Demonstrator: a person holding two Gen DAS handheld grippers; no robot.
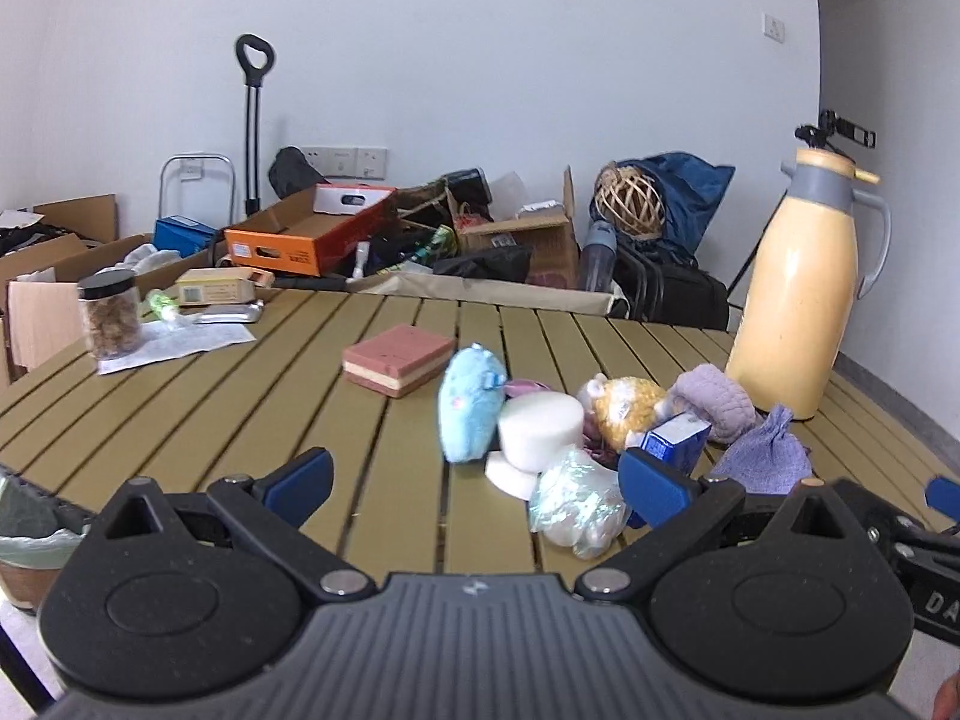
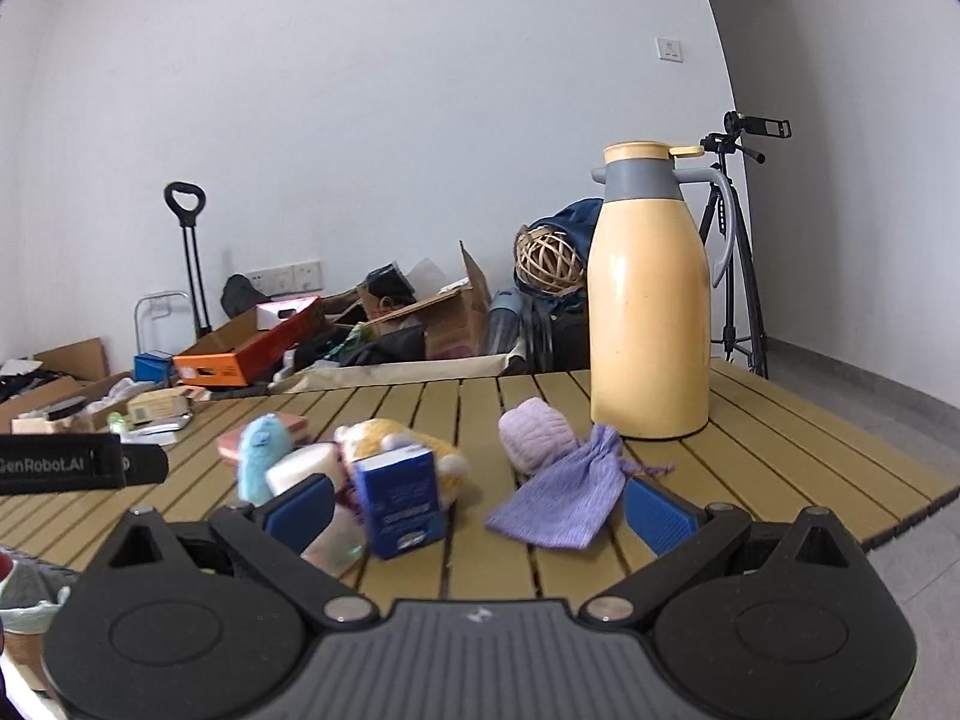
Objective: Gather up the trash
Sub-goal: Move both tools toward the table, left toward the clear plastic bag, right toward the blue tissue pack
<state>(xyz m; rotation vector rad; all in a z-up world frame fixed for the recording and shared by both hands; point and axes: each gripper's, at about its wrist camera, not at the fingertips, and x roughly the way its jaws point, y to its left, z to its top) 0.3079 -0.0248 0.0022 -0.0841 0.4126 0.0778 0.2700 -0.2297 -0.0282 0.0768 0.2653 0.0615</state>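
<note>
Your left gripper is spread wide and empty, with the crumpled iridescent wrapper at one o'clock, just beside its right finger. Your right gripper is equally wide and empty; the blue carton stands at eleven o'clock, possibly touching the yellow plush.

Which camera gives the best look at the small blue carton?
The right wrist view: the blue carton stands near and nearly whole, its printed front facing the camera. In the left wrist view only its top shows, behind the left hand-held gripper, whose finger covers the rest.
</note>
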